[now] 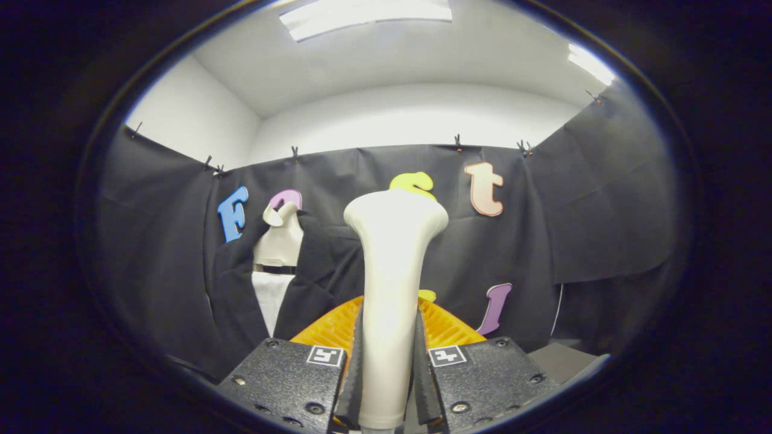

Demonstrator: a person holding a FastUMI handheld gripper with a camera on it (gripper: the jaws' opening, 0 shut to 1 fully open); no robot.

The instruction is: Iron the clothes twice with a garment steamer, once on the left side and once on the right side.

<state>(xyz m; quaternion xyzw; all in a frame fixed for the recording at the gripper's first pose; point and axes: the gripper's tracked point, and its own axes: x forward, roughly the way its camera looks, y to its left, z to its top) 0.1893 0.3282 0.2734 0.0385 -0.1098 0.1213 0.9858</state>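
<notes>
My gripper (pixel 386 361) is shut on the handle of a cream-white garment steamer (pixel 392 265), which stands upright between the two fingers with its wide head at the top. Beyond the fingers and to their left stands a mannequin torso (pixel 280 238) dressed in a black jacket (pixel 313 271) over a white shirt (pixel 270 301). The steamer head is to the right of the jacket and apart from it. The steamer's handle hides part of the jacket's right side.
Black cloth forms the booth wall behind the mannequin and to both sides. A grey surface (pixel 564 361) lies low to the right of the fingers. A thin white cord (pixel 558 310) hangs against the cloth on the right.
</notes>
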